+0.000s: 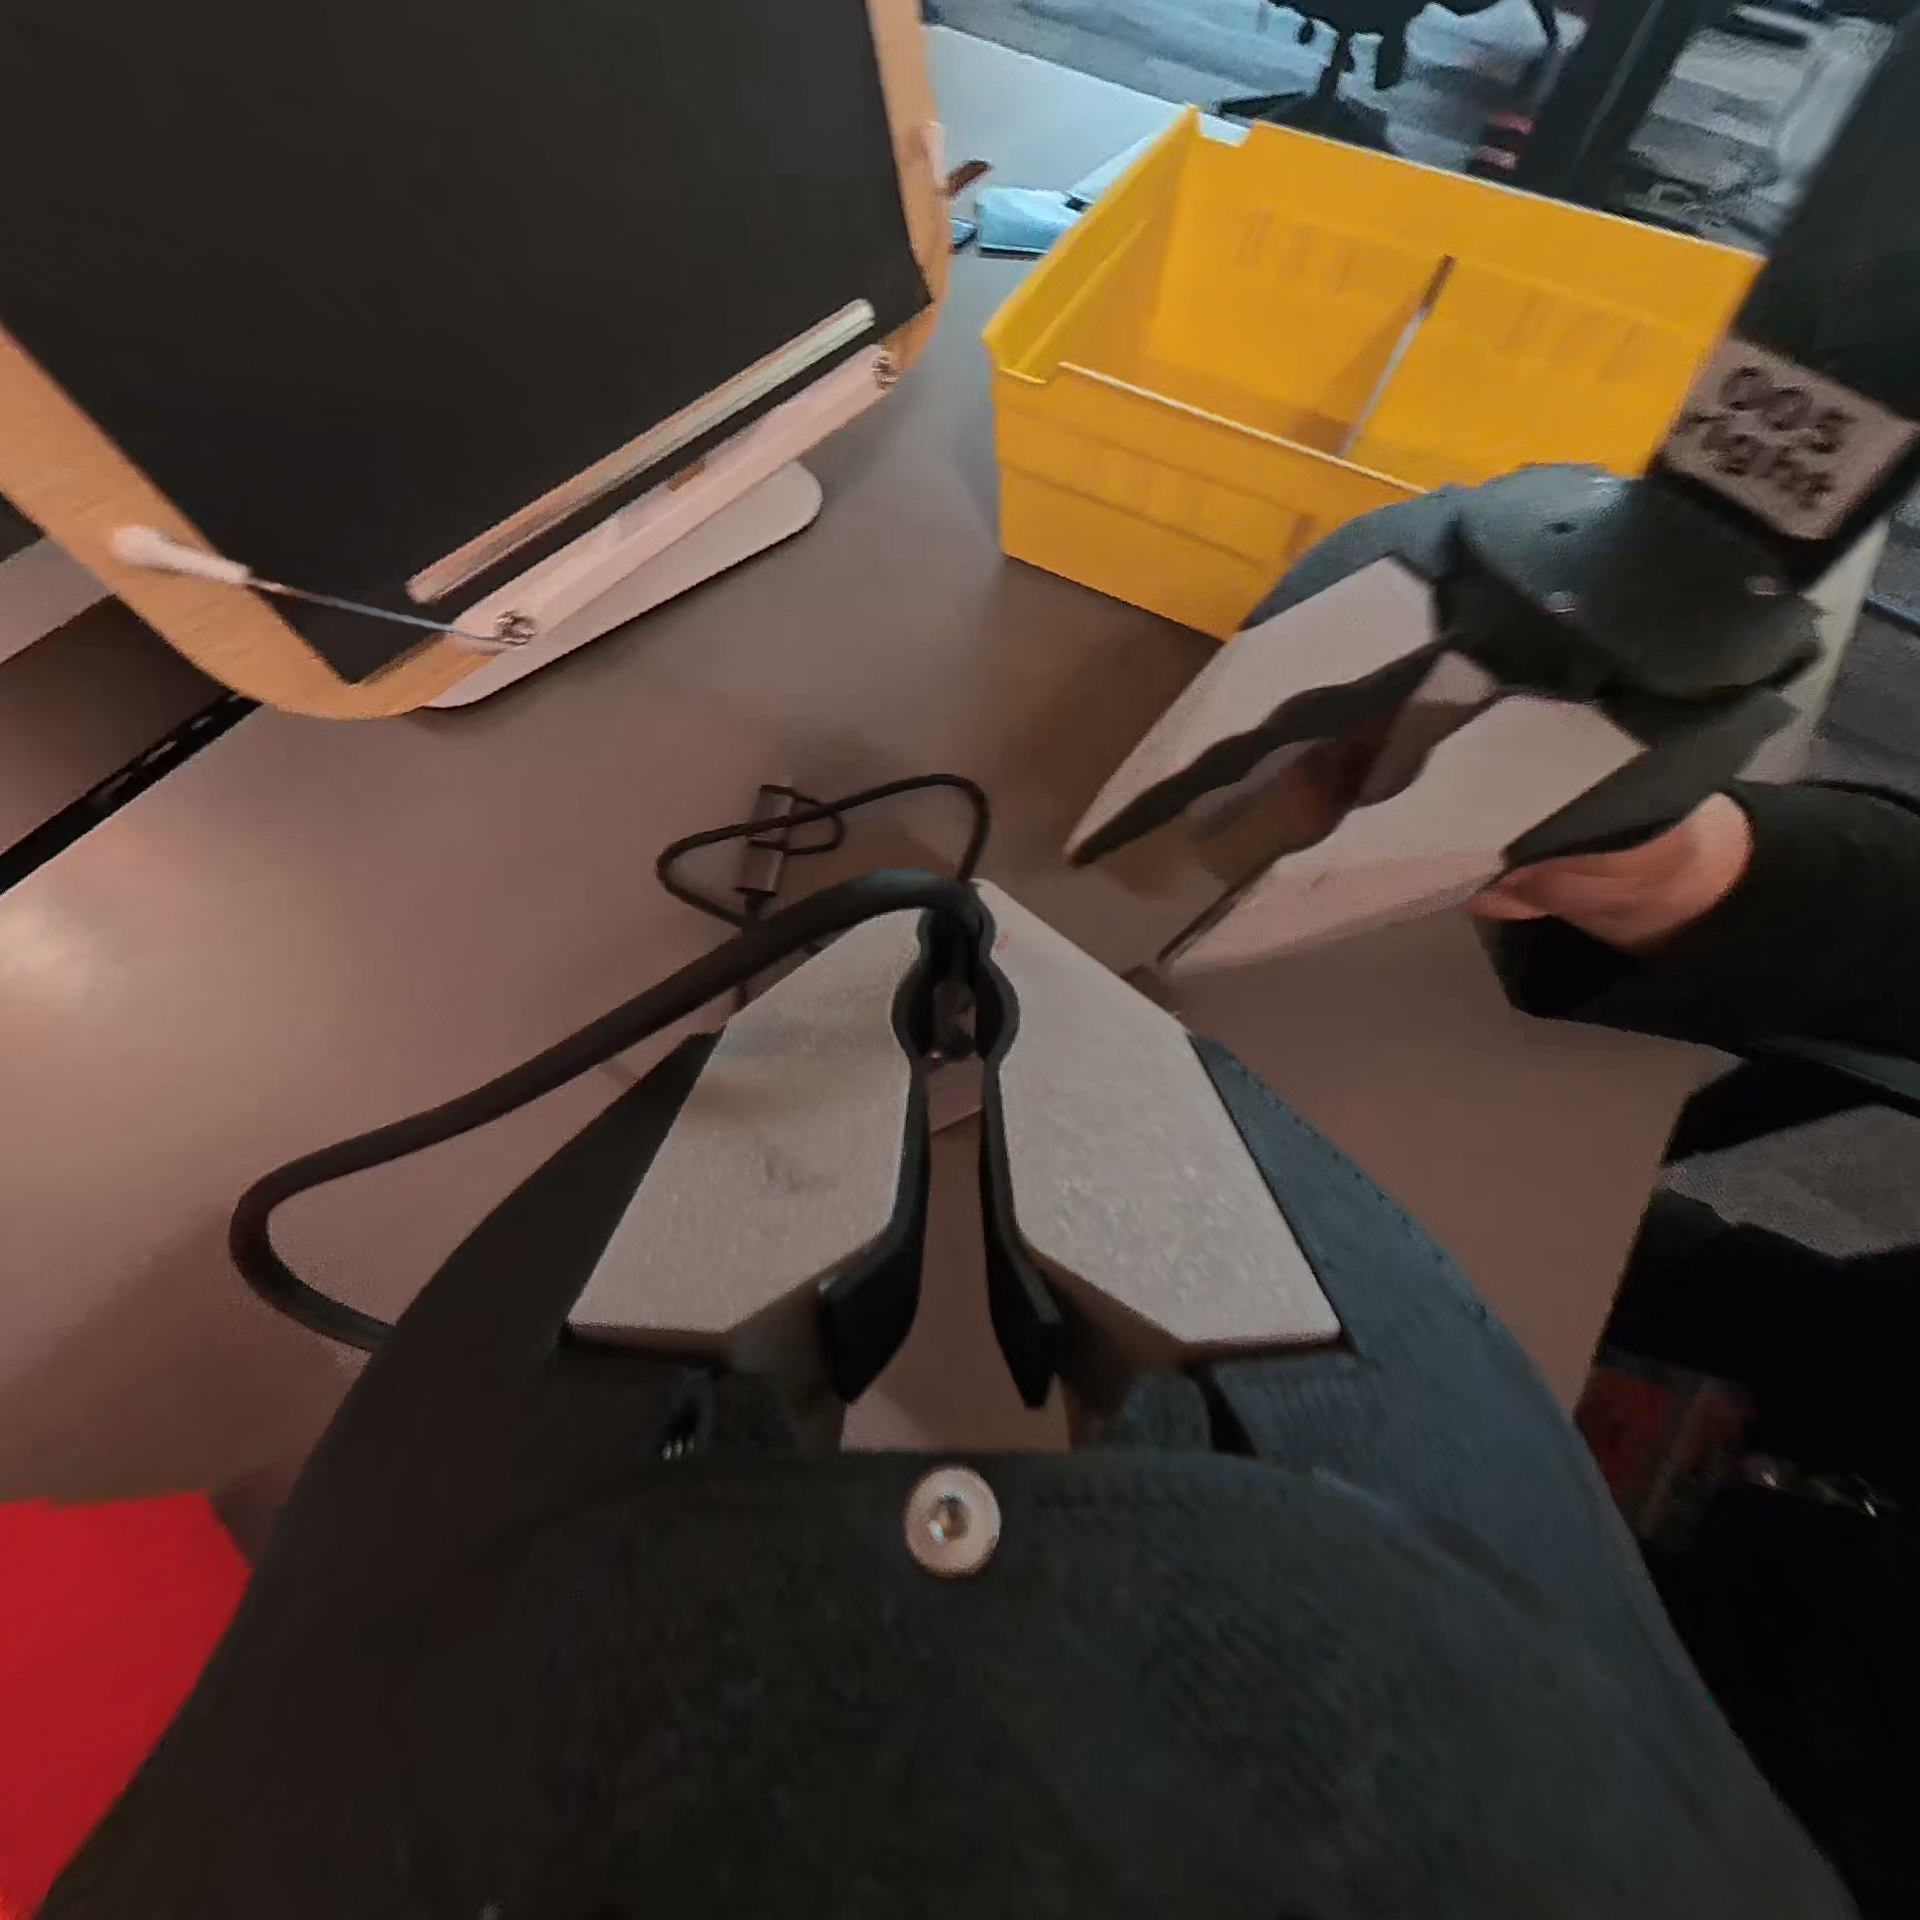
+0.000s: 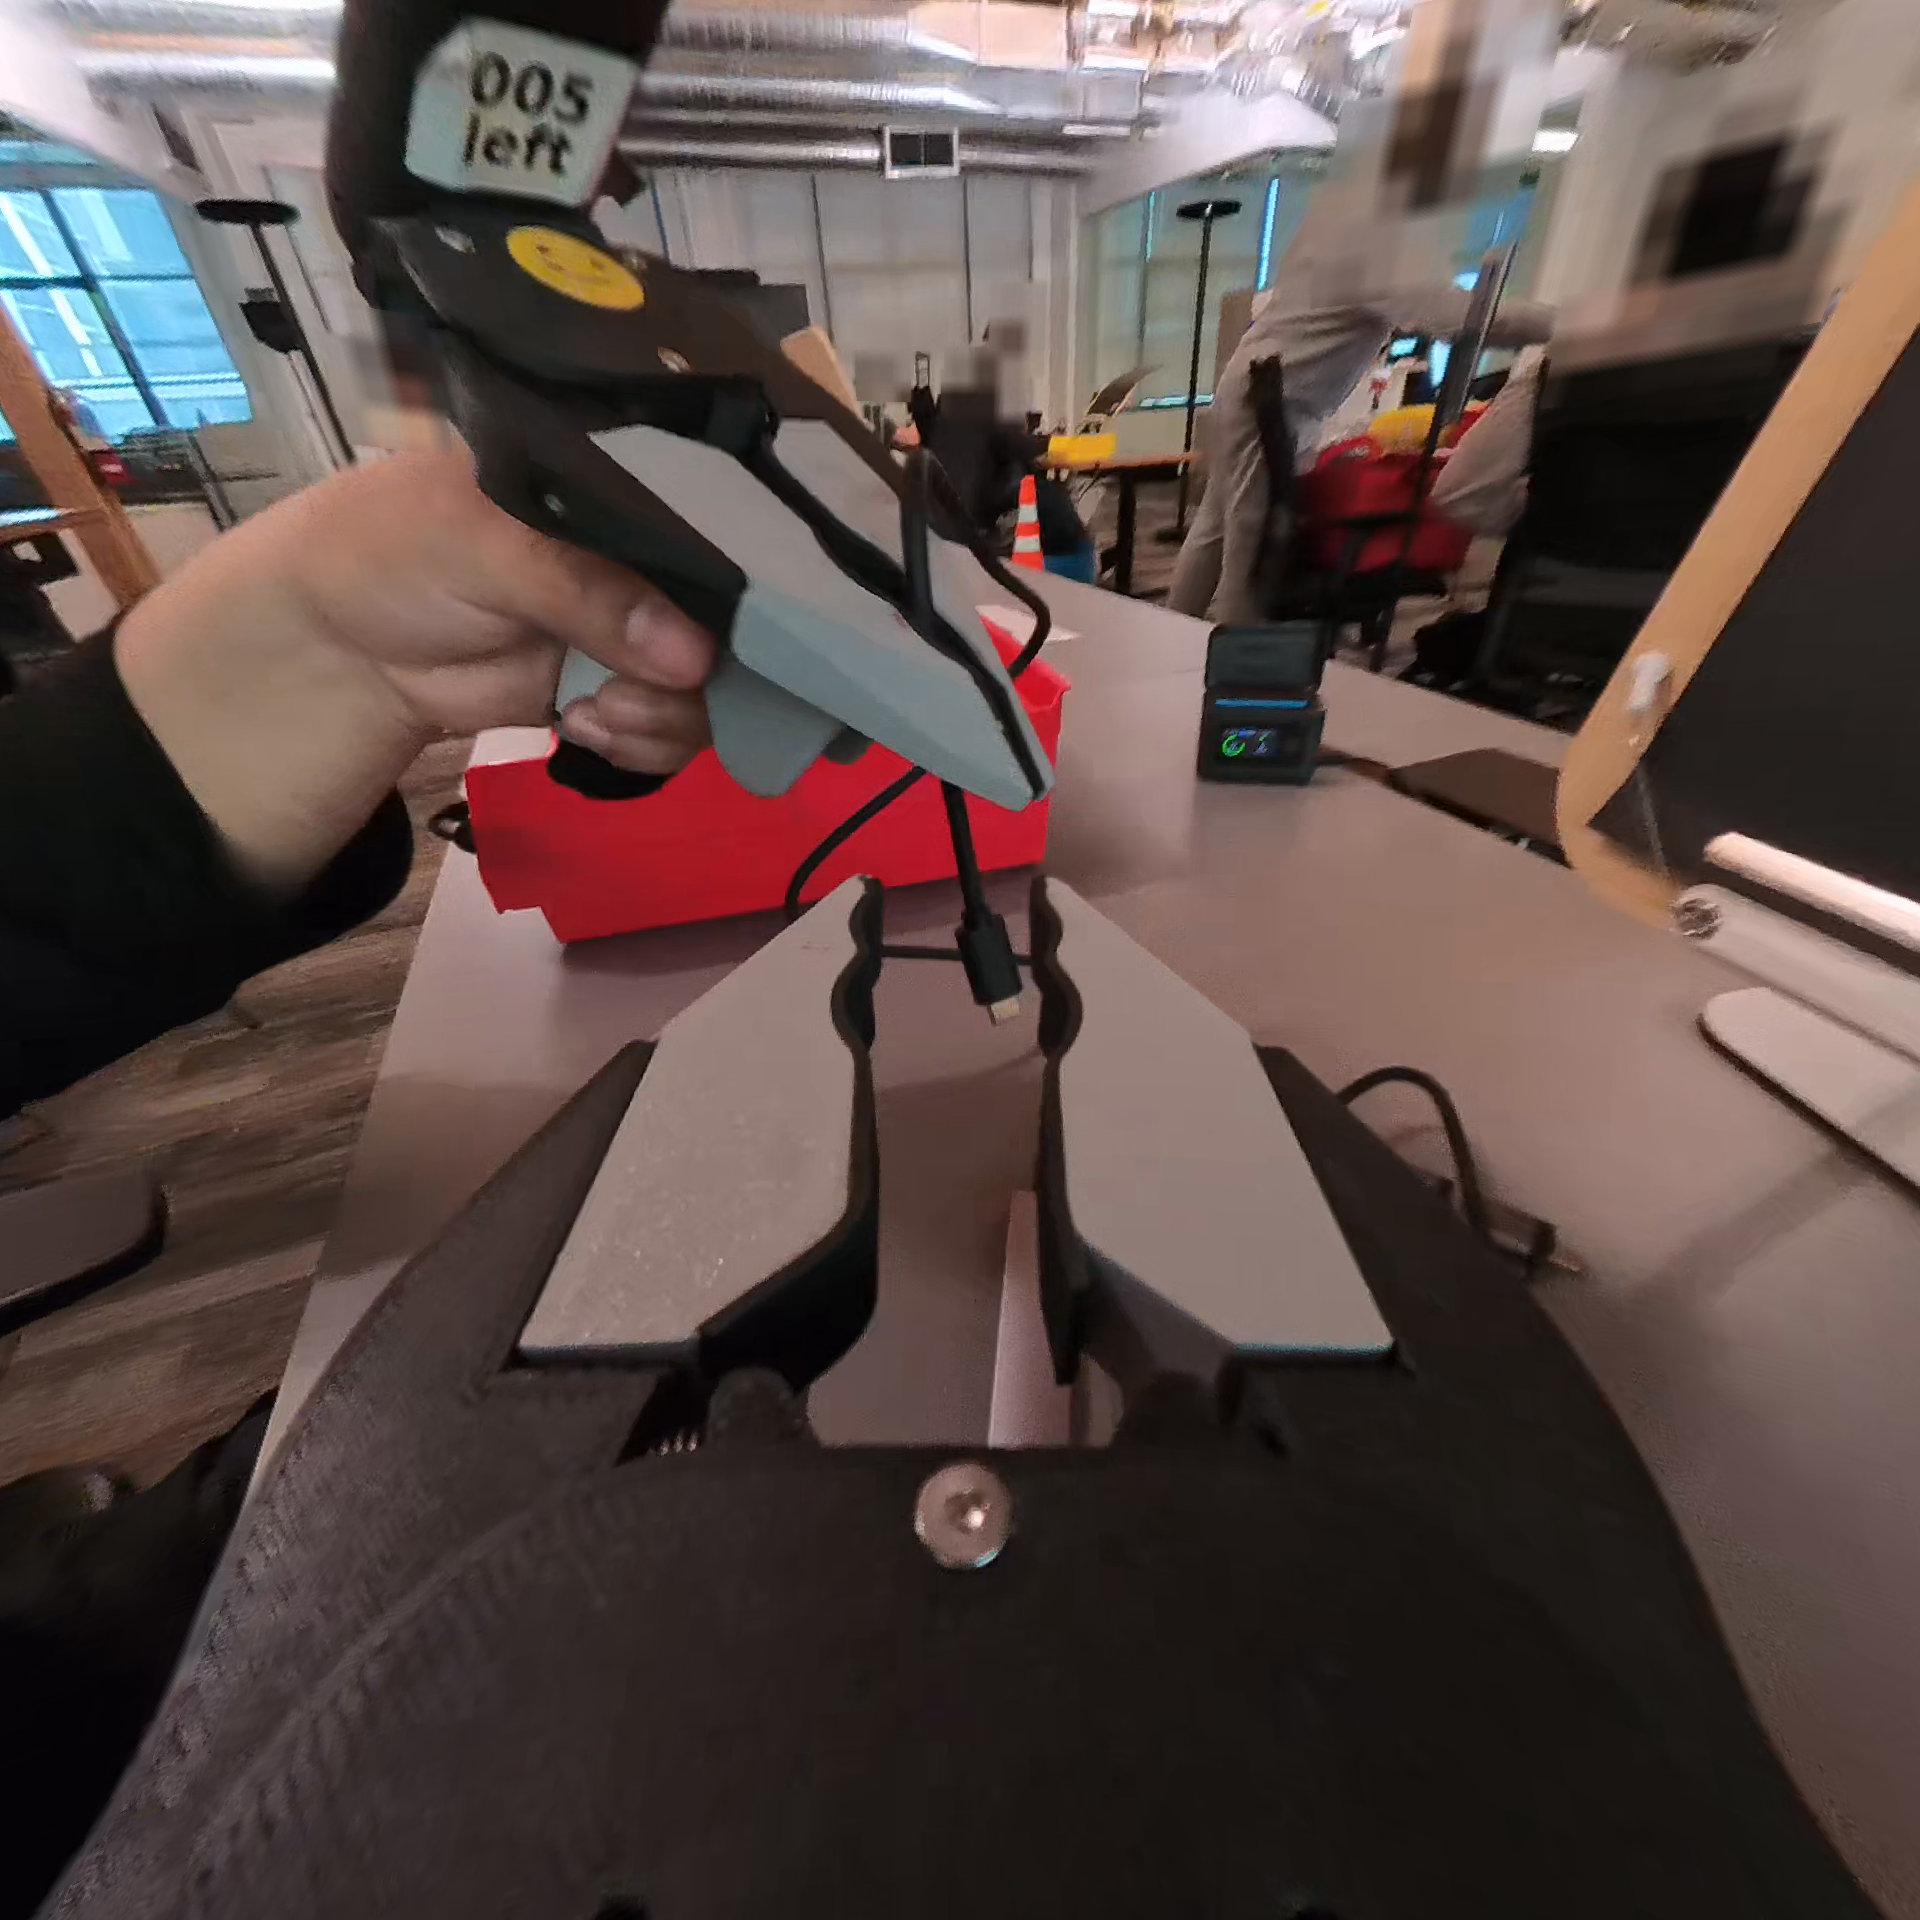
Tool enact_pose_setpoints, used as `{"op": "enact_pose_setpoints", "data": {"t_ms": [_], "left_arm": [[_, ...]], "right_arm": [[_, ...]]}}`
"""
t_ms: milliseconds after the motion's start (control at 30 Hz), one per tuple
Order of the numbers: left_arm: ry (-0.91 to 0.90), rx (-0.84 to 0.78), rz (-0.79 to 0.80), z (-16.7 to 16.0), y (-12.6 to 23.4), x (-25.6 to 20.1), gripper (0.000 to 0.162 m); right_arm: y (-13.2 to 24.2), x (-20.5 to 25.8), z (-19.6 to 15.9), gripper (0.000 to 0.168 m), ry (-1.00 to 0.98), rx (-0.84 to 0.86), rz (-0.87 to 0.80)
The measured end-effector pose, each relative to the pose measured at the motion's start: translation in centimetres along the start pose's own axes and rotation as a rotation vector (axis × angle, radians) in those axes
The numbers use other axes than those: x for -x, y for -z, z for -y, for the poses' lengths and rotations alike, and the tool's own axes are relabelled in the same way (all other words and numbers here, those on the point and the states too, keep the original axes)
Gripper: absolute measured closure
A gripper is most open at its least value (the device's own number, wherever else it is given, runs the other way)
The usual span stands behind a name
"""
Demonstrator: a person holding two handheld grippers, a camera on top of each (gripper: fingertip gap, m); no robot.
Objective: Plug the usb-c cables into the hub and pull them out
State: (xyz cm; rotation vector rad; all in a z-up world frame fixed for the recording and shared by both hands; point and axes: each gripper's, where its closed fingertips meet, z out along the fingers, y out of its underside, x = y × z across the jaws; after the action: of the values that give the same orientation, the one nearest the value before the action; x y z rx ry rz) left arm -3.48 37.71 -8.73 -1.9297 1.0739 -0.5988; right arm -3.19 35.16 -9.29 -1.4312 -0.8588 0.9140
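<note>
A black usb-c cable [image 1: 582, 1039] is pinched between the tips of the left gripper [image 1: 951, 971], whose jaws are drawn together on it just behind the plug. In the right wrist view the same cable [image 2: 961, 842] is seen hanging down from those closed tips, with its connector [image 2: 989, 961] dangling free in the air, pointed downward and level with the tips of the right gripper [image 2: 954, 951]. The right gripper's jaws are held apart with a clear gap, and nothing is gripped by them; the connector appears to lie between or just beyond the two fingertips [image 2: 862, 935], though depth cannot be judged surely. From the left gripper the cable is trailed back in a loop over the brown table [image 1: 520, 831]. Farther along the table a small dark bar-shaped item, probably the hub [image 1: 771, 842], is seen lying flat amid thin cable loops, well apart from the held plug. A yellow bin [image 1: 1195, 457] is set beyond it, and a red bin [image 2: 727, 842] is stood behind the left gripper in the right wrist view
</note>
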Motion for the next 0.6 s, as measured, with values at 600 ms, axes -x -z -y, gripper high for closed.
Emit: {"op": "enact_pose_setpoints", "data": {"t_ms": [600], "left_arm": [[-0.11,0.088,-0.162,-1.2,-0.2,-2.6,0.15]], "right_arm": [[-1.3,0.4,-4.7,0.165,-0.093,0.229,0.098]]}}
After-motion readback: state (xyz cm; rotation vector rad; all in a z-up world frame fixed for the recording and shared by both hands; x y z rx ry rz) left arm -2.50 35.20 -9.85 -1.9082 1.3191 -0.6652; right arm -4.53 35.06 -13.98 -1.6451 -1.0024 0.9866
